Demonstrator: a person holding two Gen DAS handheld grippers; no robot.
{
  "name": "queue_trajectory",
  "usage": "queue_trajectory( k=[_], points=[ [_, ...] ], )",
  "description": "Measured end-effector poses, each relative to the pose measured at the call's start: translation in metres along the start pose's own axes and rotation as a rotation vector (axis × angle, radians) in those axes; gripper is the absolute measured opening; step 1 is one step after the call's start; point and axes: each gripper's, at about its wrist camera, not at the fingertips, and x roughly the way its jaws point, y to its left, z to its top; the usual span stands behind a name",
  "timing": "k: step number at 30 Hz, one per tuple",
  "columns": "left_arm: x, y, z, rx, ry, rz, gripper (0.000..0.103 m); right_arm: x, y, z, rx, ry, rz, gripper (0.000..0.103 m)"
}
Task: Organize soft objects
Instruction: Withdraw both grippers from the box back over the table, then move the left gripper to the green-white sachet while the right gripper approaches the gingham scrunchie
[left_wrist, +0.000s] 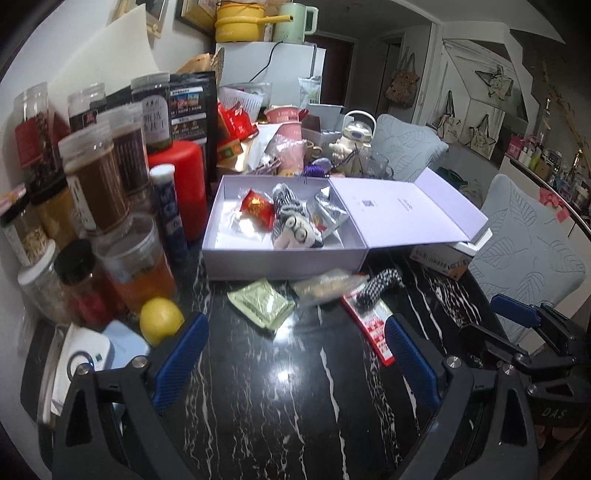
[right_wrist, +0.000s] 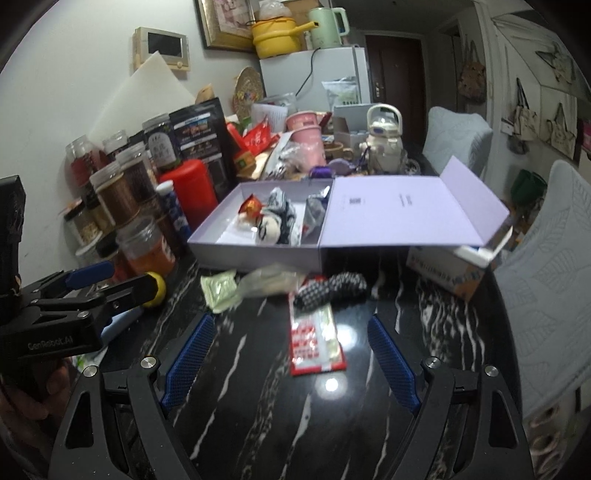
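Observation:
An open lilac box (left_wrist: 280, 258) (right_wrist: 258, 254) sits mid-table with its lid folded out to the right. Inside lie a black-and-white striped plush (left_wrist: 293, 221) (right_wrist: 275, 221), a red packet (left_wrist: 257, 206) and silver packets (left_wrist: 328, 210). In front of the box lie a black-and-white checkered soft roll (left_wrist: 380, 286) (right_wrist: 332, 290), a clear bag (left_wrist: 325, 286) (right_wrist: 267, 282), a green sachet (left_wrist: 262, 304) (right_wrist: 219, 290) and a red-and-white packet (left_wrist: 373, 330) (right_wrist: 317, 339). My left gripper (left_wrist: 295, 365) is open and empty above the dark table. My right gripper (right_wrist: 291, 363) is open and empty, near the red-and-white packet.
Jars and bottles (left_wrist: 96, 184) crowd the left, with a red canister (left_wrist: 181, 184) and a lemon (left_wrist: 161, 320). Cups, a white kettle (left_wrist: 354, 142) and clutter stand behind the box. A carton (right_wrist: 447, 271) lies under the lid. Grey chairs (left_wrist: 524, 251) stand right.

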Motion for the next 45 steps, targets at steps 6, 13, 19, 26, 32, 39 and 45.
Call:
queue_trajectory(
  k=[6, 13, 19, 26, 32, 39, 45],
  points=[
    [0.016, 0.003, -0.009, -0.014, 0.048, 0.003, 0.098, 0.007, 0.001, -0.017, 0.015, 0.014, 0.029, 0.086],
    [0.053, 0.008, -0.017, -0.035, 0.112, 0.006, 0.098, 0.032, -0.001, -0.032, 0.049, 0.064, 0.037, 0.086],
    [0.086, 0.015, -0.018, -0.052, 0.153, 0.022, 0.098, 0.057, -0.004, -0.033, 0.045, 0.086, 0.017, 0.086],
    [0.12, 0.032, -0.005, -0.126, 0.186, 0.047, 0.098, 0.085, -0.016, -0.024, 0.062, 0.112, 0.01, 0.086],
    [0.138, 0.045, 0.007, -0.178, 0.182, 0.125, 0.098, 0.092, -0.017, -0.014, 0.039, 0.087, 0.004, 0.086],
    [0.17, 0.043, 0.018, -0.145, 0.225, 0.197, 0.098, 0.105, -0.026, -0.008, 0.06, 0.099, 0.004, 0.086],
    [0.187, 0.036, 0.014, -0.092, 0.245, 0.253, 0.098, 0.111, -0.036, -0.005, 0.071, 0.112, -0.019, 0.086]
  ],
)
